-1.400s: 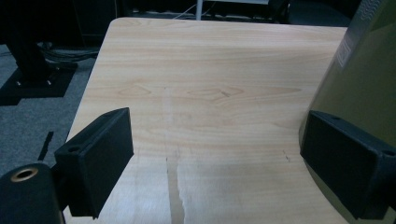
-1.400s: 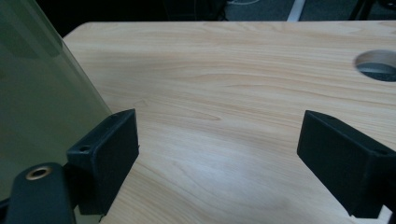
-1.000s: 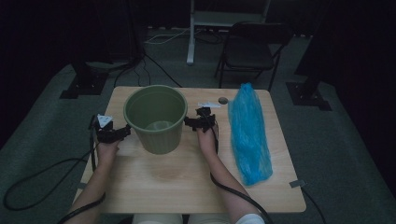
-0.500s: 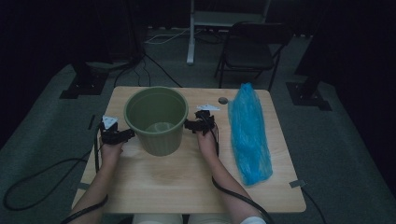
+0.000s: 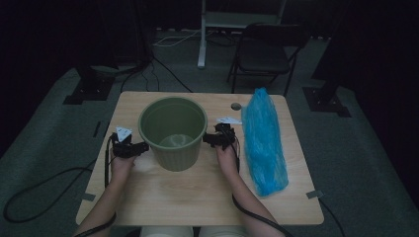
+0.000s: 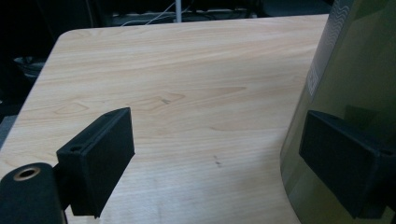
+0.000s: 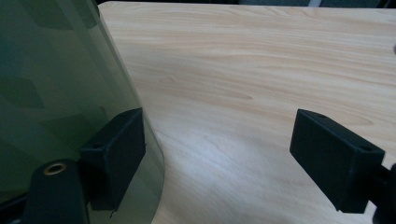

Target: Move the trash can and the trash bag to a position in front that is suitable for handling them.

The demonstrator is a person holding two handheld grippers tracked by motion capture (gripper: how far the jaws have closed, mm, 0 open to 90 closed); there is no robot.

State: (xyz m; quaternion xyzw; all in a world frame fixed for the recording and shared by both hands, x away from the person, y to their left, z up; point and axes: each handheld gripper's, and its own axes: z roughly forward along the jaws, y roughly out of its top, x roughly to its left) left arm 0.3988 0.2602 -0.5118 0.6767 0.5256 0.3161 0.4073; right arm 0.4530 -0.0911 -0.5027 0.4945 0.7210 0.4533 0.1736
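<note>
A green plastic bucket (image 5: 173, 143) stands upright on the wooden table (image 5: 197, 197), and nothing shows inside it. My left gripper (image 5: 144, 147) is at its left side and my right gripper (image 5: 207, 139) at its right side, both pointing inward at the wall. In the left gripper view the gripper (image 6: 224, 158) is open, with one jaw against the bucket's wall (image 6: 355, 70) and the other over bare wood. In the right gripper view the gripper (image 7: 219, 149) is open too. Its jaws have just been closing a little with nothing between them, and one jaw lies against the bucket (image 7: 51, 70).
A long blue plastic bag (image 5: 262, 143) lies along the table's right side, close to my right hand. A small round disc (image 5: 236, 106) sits near the far edge. A folding chair (image 5: 264, 54) and stand legs are on the floor behind the table. Cables trail off to the left.
The bucket has slid a little toward the person and slightly right. Both hands moved with it, staying at its sides.
</note>
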